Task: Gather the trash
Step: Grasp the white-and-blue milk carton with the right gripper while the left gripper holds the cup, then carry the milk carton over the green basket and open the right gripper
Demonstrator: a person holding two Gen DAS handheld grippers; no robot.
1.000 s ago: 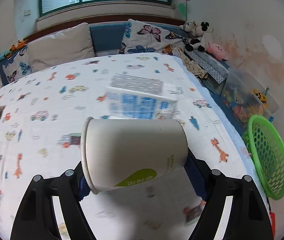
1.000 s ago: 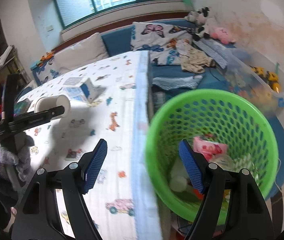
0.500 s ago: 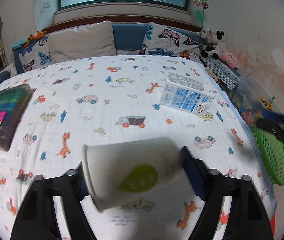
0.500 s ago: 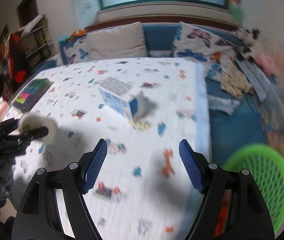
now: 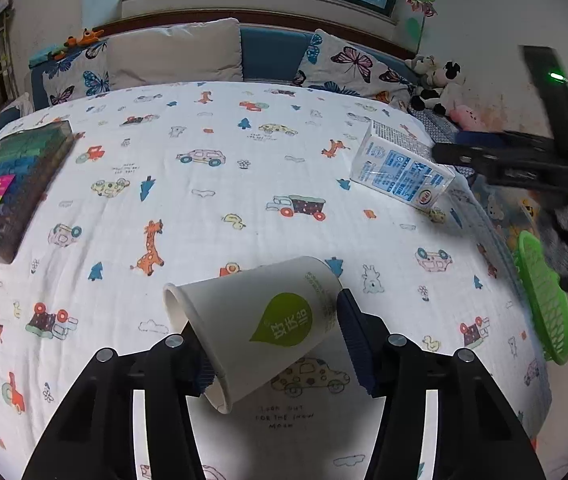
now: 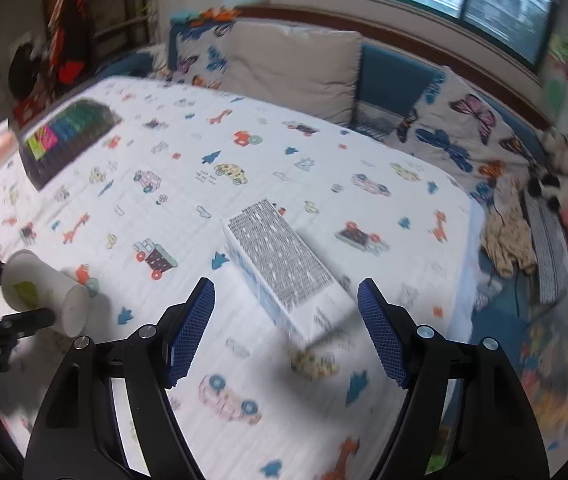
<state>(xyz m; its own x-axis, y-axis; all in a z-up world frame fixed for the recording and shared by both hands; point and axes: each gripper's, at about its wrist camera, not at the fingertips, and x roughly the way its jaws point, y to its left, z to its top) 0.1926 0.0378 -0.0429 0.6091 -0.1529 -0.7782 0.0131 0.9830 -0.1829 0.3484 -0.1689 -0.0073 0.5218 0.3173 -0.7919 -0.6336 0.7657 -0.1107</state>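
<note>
Jaws of the left gripper point(image 5: 280, 354) closing around a white paper cup point(image 5: 262, 328) with green leaf logo; right gripper point(image 6: 286, 330) open, printed carton point(image 6: 284, 268) just ahead.

Bed point(image 5: 212, 208) covered by white sheet point(image 5: 244, 128) printed with cars, giraffes, trees. Lying directly on it: 1 blue-and-white carton point(image 5: 402, 170) on its side near right edge; 1 dark flat box point(image 5: 8, 176) with coloured blocks and pink label at left edge. White paper cup point(image 5: 260, 324) tipped sideways at near edge, contact with sheet unclear.
</note>
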